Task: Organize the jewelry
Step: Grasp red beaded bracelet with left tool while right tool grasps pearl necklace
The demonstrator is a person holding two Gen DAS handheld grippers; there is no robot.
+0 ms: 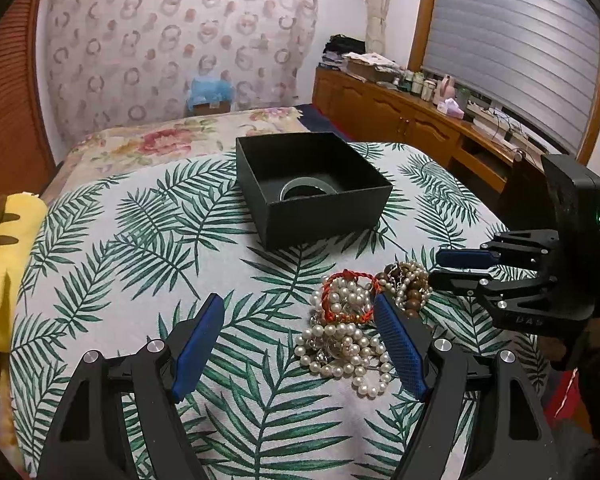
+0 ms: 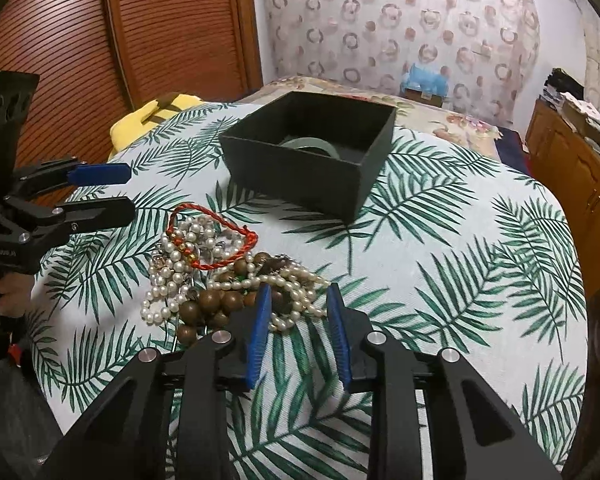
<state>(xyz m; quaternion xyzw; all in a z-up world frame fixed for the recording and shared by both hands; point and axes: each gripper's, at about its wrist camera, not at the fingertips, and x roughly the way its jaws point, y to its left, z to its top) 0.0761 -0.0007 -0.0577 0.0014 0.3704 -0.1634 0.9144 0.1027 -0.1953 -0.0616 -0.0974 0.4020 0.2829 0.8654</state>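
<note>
**Status: both grippers at the jewelry pile**

I see a black box (image 1: pixel 314 188) on the palm-leaf cloth (image 1: pixel 112 240), at 12 o'clock from the jewelry pile (image 1: pixel 352 320). A green bangle (image 2: pixel 310 145) lies flat inside it. A yellow plush toy (image 1: pixel 4 264) sits at the cloth's 9 o'clock edge. A wooden dresser (image 1: pixel 400 120) stands at 2 o'clock.

My left gripper (image 1: pixel 300 344) is spread wide and holds nothing; its right finger sits over the pile's edge, contact unclear. My right gripper (image 2: pixel 299 332) is partly open, straddling pearl strands (image 2: pixel 296 284) without clamping them.

The pile lies near the cloth's centre. It mixes white pearls, brown wooden beads (image 2: pixel 216 304) and a red cord bracelet (image 2: pixel 216 236). In the right wrist view its long axis runs from 10 o'clock to 4 o'clock.
</note>
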